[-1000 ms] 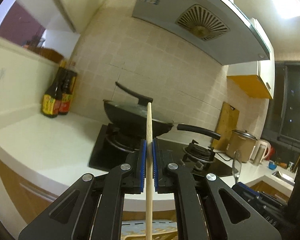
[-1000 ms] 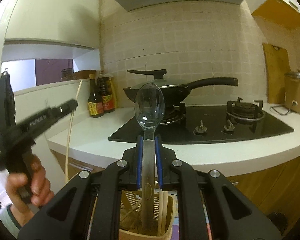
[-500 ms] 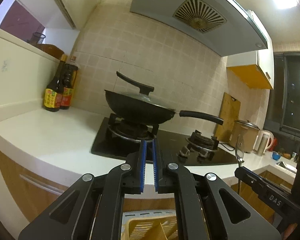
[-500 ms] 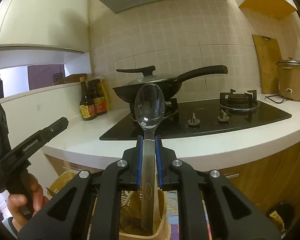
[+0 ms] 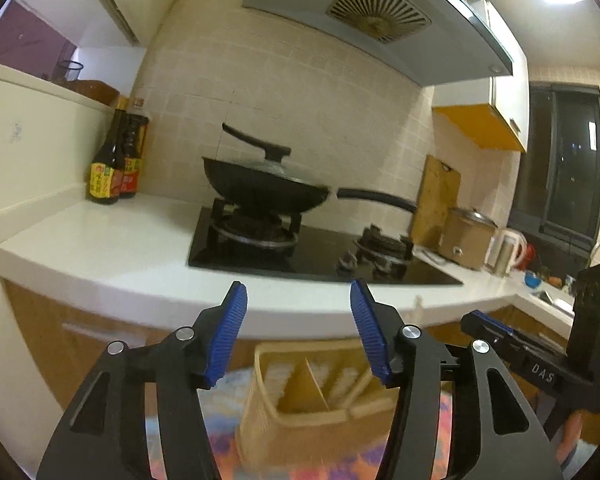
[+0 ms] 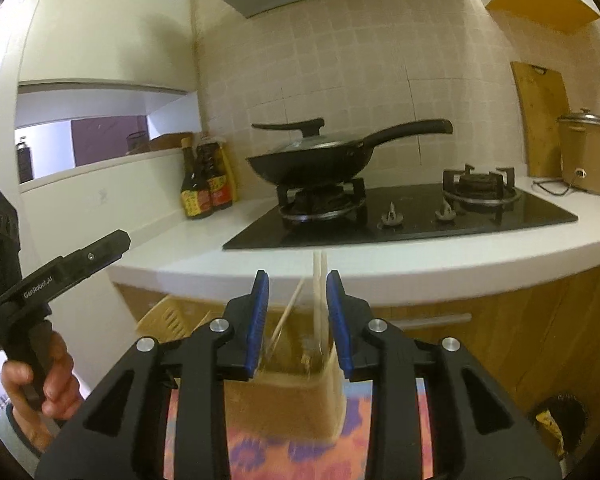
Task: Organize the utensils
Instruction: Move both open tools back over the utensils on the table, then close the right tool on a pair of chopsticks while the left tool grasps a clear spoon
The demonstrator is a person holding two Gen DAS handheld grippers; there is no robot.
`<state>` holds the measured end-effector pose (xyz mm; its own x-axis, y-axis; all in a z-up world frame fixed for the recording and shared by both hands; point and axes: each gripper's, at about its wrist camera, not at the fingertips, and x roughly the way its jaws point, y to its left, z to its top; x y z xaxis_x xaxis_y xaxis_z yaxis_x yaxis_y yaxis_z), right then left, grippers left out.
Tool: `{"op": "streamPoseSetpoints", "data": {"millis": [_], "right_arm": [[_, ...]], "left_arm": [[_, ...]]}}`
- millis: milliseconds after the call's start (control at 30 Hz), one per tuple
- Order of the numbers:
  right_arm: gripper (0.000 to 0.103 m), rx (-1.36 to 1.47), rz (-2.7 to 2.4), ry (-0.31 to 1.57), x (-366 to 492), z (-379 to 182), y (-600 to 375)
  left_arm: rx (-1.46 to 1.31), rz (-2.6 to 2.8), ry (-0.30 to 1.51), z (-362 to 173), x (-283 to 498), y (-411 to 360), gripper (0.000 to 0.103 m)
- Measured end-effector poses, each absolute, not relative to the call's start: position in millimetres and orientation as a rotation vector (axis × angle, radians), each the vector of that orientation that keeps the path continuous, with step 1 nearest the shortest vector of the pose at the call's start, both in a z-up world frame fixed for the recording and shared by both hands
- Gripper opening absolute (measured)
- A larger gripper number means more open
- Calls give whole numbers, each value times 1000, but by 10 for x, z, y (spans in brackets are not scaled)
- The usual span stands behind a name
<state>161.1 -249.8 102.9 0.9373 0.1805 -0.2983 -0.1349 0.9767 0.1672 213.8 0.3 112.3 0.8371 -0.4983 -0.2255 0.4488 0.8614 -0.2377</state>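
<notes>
A beige slotted utensil caddy with divided compartments stands below my left gripper, which is open and empty above it. In the right wrist view the same caddy sits under my right gripper, which is open and empty. Pale chopsticks and a thin wooden stick stand up out of the caddy between the right fingers, blurred. The other hand-held gripper shows at the left of the right view and at the right of the left view.
A white countertop runs ahead with a black gas hob, a lidded wok and sauce bottles. A rice cooker and cutting board stand at the right. A patterned cloth lies under the caddy.
The left gripper let go of the wooden chopstick and opened wide. The right gripper released the metal spoon and opened; the spoon is no longer between its fingers.
</notes>
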Motion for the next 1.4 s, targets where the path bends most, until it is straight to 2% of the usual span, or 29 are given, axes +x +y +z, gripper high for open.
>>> {"op": "streamPoseSetpoints", "data": {"millis": [100,433,533,567,733,833,1000,1133,1300,1400], "right_arm": [[27,131,173,380,1299,1020,-2480],[27,108,188,603,436,734,-2239],[36,116,197,654,257,582,-2153],[43,121,196,669,197,516,-2116],[43,130,194,771,43,214,-1961],[43,169,196,874,25,-33,-1902],[34,177,163,974,57,-284,-1846],[28,177,132,1029,90,-432,-1818],[26,89,96,1038,116,-448,-1690],[25,-7,74,1033,120,-449,-1581]], "left_arm": [[-161,-525,336,1108,1851,56,59],[-79,-538,551,710,960,48,59],[-58,-539,614,556,767,63,59],[-50,-535,628,514,718,63,59],[-19,-519,766,180,544,90,59],[-13,-521,848,-21,536,84,58],[27,-546,965,-322,507,-19,55],[58,-573,980,-394,446,-168,50],[96,-561,983,-411,437,-301,42],[90,-575,995,-414,445,-339,42]]}}
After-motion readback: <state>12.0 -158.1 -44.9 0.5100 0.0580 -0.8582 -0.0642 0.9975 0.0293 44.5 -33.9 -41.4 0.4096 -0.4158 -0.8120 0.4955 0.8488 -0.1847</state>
